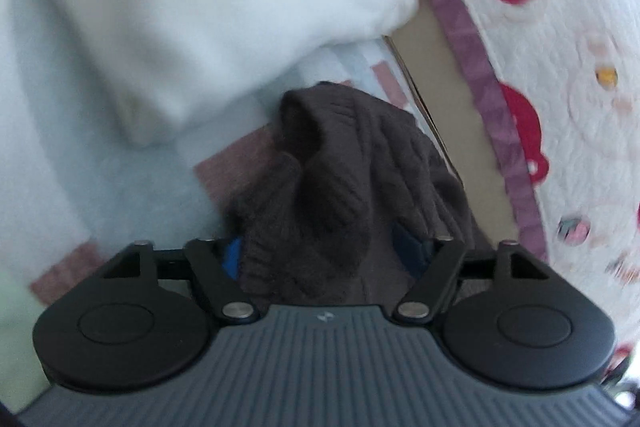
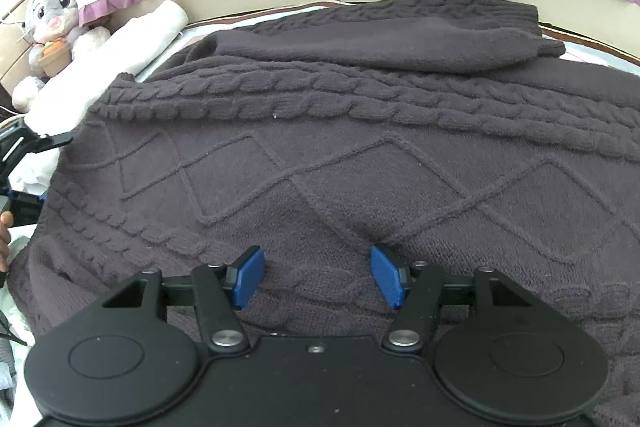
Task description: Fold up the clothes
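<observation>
Bunching up between the blue pads (image 1: 231, 255) at the lower centre of the left wrist view, a fold of the dark brown cable-knit sweater (image 1: 344, 195) fills the left gripper (image 1: 326, 255) — its jaws stand fairly wide, and whether they truly pinch the knit cannot be told. Behind it, upper left, lies a soft white pillow (image 1: 192, 19) on a pale checked sheet (image 1: 120, 195); at the right edge curves a quilted white blanket (image 1: 560, 47) with red bear prints and a purple ruffle.

In the right wrist view the right gripper (image 2: 318, 277) hovers low over the sweater (image 2: 360, 147), jaws wide apart with nothing between them. The garment spreads flat across most of the frame — rope cables, raised diamonds, a plain sleeve folded across its top. A grey plush rabbit (image 2: 52, 11) sits at upper left.
</observation>
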